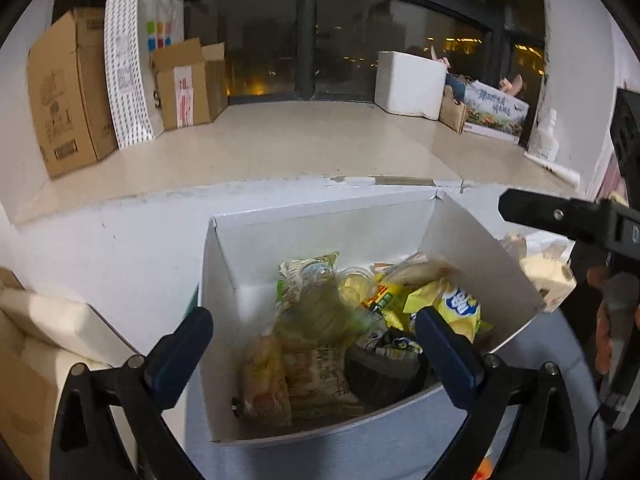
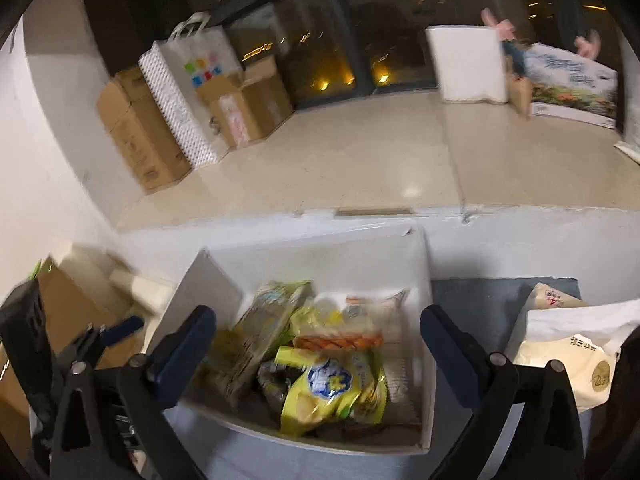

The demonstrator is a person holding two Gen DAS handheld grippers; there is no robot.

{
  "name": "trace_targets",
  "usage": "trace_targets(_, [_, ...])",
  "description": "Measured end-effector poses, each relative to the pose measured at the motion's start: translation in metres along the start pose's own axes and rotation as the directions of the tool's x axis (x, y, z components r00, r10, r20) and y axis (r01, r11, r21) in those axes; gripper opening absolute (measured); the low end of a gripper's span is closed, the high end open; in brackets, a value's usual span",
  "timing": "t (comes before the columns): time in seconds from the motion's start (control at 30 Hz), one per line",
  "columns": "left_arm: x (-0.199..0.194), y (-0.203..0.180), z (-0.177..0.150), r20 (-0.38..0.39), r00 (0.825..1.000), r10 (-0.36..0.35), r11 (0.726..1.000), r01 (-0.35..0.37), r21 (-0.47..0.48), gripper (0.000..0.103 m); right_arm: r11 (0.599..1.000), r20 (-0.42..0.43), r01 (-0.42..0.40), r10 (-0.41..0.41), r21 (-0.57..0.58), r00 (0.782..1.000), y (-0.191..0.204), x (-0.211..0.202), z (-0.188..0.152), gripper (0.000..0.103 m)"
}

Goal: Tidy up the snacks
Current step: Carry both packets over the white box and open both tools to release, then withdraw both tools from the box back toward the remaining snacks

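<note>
Item: white box (image 1: 320,220) of snacks, sitting on the grey tabletop (image 2: 480,292) against the low white wall. Contents lying heaped: yellow chip bag (image 2: 332,392), green-printed packet (image 1: 304,276), orange-striped packet (image 2: 340,342). You are holding the left gripper (image 1: 314,338) over the box, jaws standing wide apart, nothing between them. You are holding the right gripper (image 2: 316,344) likewise, gaping and empty. White bag (image 2: 572,344) sitting just right of the box.

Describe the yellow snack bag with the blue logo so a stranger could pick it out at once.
Start at the white open box below the window ledge, full of snack packets. The yellow bag lies on top of the heap, at the corner nearest the cameras. It alone carries a round blue-and-white logo; the neighbouring packets are green-patterned, orange or dark.
</note>
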State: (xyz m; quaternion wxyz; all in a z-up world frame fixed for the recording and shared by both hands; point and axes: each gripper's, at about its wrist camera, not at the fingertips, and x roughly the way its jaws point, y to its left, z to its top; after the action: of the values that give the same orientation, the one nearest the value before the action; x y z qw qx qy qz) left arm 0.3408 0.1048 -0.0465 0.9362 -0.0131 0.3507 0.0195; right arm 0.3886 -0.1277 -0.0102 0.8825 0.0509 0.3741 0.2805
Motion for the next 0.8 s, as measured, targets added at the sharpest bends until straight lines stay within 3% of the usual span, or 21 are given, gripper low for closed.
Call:
trace_targets(0.07, [-0.002, -0.002, -0.003, 0.002, 1.000, 0.022, 1.000, -0.022, 0.019, 0.103, 1.000, -0.009, 0.001, -0.001, -0.004, 1.000, -0.001, 0.001, -0.004, 0.103])
trace_targets(0.27, [-0.018, -0.006, -0.010, 0.019, 1.000, -0.009, 1.000, 0.009, -0.008, 0.103, 0.999, -0.030, -0.027, 0.026, -0.022, 0.999, 0.005, -0.001, -0.021, 0.103])
trace_targets(0.43, [-0.041, -0.003, -0.021, 0.034, 0.992, -0.122, 0.989, 0.124, -0.077, 0.103, 0.998, 0.005, -0.025, 0.026, -0.056, 1.000, 0.017, -0.023, -0.035, 0.103])
trace_targets(0.53, [-0.062, -0.005, -0.032, 0.062, 0.990, -0.125, 0.989, 0.130, -0.077, 0.103, 0.997, 0.012, -0.061, 0.061, -0.054, 0.998, 0.024, -0.039, -0.047, 0.103])
trace_targets(0.8, [-0.114, -0.011, -0.057, 0.129, 0.977, -0.169, 0.979, 0.182, -0.094, 0.103, 0.997, 0.062, -0.047, 0.051, -0.065, 0.997, 0.035, -0.086, -0.078, 0.103])
